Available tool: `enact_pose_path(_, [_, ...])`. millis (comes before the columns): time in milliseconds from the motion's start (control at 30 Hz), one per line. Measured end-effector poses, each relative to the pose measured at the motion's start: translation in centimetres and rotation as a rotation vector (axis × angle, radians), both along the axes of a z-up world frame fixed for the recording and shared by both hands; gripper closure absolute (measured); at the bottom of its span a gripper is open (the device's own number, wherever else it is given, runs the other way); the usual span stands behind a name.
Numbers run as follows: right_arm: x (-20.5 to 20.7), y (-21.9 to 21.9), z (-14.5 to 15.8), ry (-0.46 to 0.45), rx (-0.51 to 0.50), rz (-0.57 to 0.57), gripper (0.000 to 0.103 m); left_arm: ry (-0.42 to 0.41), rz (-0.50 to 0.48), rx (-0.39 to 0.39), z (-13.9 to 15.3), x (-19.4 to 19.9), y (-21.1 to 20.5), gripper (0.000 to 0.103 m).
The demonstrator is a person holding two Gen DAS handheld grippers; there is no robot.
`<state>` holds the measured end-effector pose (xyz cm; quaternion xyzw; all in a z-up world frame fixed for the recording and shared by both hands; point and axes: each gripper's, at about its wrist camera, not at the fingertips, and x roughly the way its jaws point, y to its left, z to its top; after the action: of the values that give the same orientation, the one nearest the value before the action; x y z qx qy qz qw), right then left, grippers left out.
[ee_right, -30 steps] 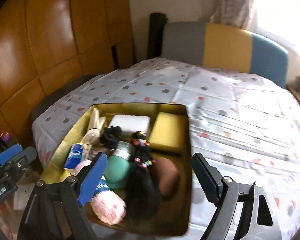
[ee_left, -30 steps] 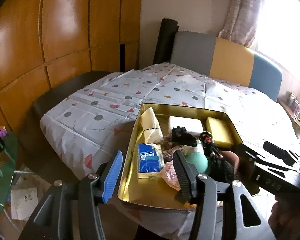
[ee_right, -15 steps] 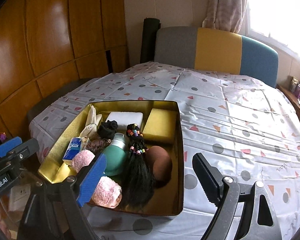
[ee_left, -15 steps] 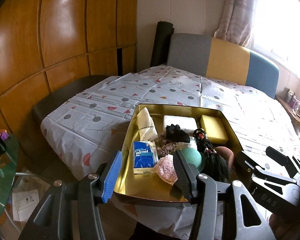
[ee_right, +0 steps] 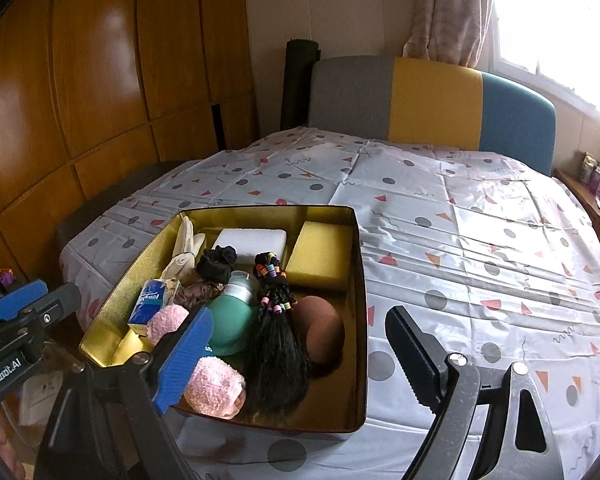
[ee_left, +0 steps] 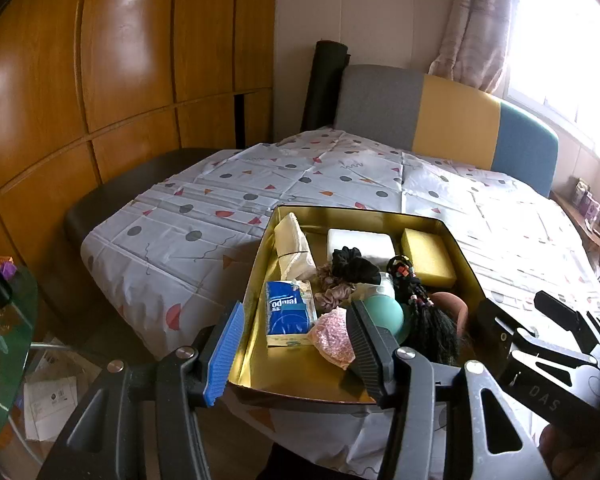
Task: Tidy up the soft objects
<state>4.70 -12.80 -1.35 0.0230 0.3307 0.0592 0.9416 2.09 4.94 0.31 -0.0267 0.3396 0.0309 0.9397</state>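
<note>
Gold tin (ee_right: 358, 280) at frame centre on patterned counter (ee_right: 480, 240), crammed with pink fuzzy socks (ee_right: 214, 386), black braided hairpiece (ee_right: 276, 344), yellow sponge (ee_right: 320, 256), tissue packet (ee_left: 288, 312). Left gripper (ee_left: 296, 344) and right gripper (ee_right: 296, 356) hovering at lower edge, fingers spread, pinching nothing.

gold tin (ee_right: 356, 280); yellow sponge (ee_right: 320, 256); pink fuzzy socks (ee_right: 212, 384); white tablecloth (ee_right: 480, 240), grey dots, red triangles.

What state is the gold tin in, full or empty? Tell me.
Nearly full: the gold tin holds sponges, scrunchies, tissues, a hairpiece and pink fluffy pieces; only its near-left corner is bare.
</note>
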Motion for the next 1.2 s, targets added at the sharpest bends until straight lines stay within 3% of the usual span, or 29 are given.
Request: enact_pose_path(1200, [-0.03, 0.24, -0.06, 0.001, 0.002, 0.000, 0.013, 0.025, 0.007, 0.001, -0.50, 0.04, 0.13, 0.049])
